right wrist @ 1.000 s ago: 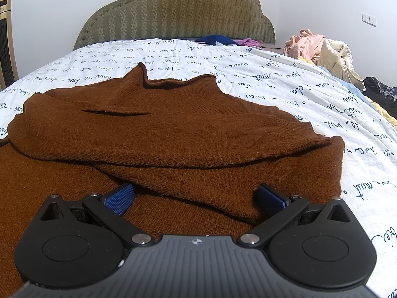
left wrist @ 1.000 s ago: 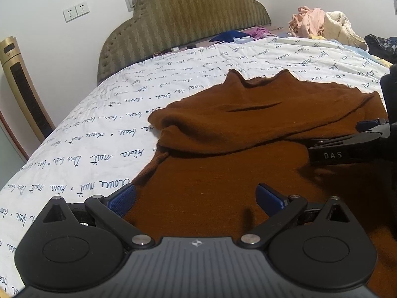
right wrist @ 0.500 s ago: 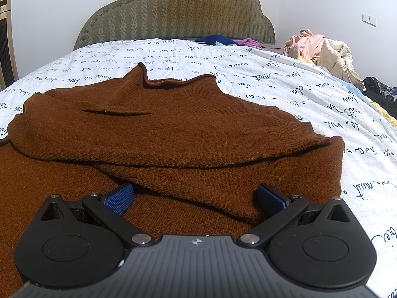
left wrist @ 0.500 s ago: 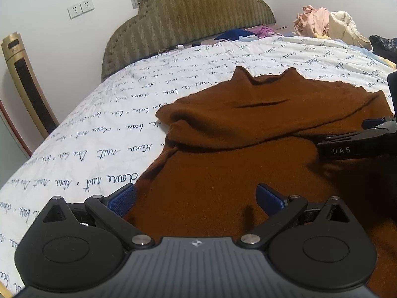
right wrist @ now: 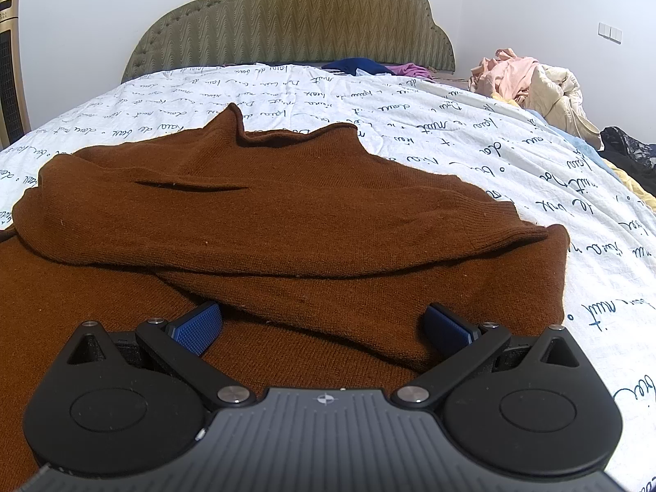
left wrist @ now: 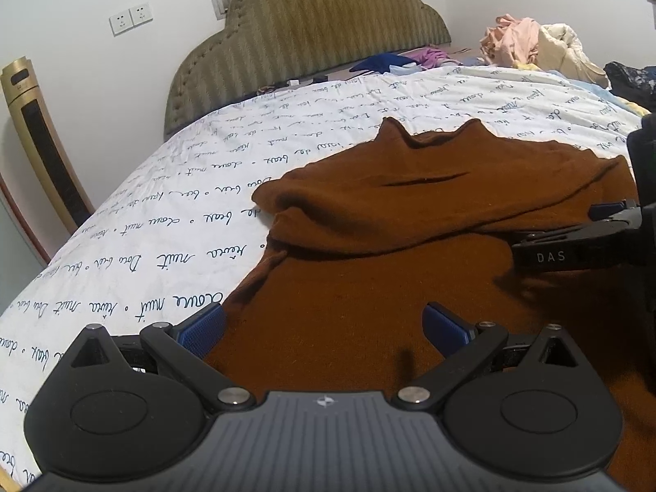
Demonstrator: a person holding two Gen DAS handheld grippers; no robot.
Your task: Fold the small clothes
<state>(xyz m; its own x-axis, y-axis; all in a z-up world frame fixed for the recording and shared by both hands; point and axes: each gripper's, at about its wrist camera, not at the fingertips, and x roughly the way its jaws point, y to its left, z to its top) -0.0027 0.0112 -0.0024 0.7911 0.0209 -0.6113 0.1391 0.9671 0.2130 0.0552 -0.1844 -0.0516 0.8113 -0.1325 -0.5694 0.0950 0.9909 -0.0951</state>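
A brown knit sweater (left wrist: pixel 410 213) (right wrist: pixel 287 221) lies on the bed, collar toward the headboard, both sleeves folded across its chest. My left gripper (left wrist: pixel 324 326) stands open low over the sweater's near left part, its left pad at the hem's edge, nothing between its fingers. My right gripper (right wrist: pixel 322 326) is open too, hovering over the near right part just before the folded sleeve. In the left wrist view the right gripper (left wrist: pixel 574 246) shows from the side at the right edge.
The bed (left wrist: pixel 164 225) carries a white sheet with blue script. An olive headboard (right wrist: pixel 287 28) stands at the back. A heap of clothes (right wrist: pixel 529 86) sits at the far right, several garments (right wrist: pixel 369 67) lie near the headboard, and a gold tower appliance (left wrist: pixel 37 143) stands left.
The left gripper has drawn back a little and swung right, so the sweater looks slightly farther away. The right gripper has stayed put. Both remain open.
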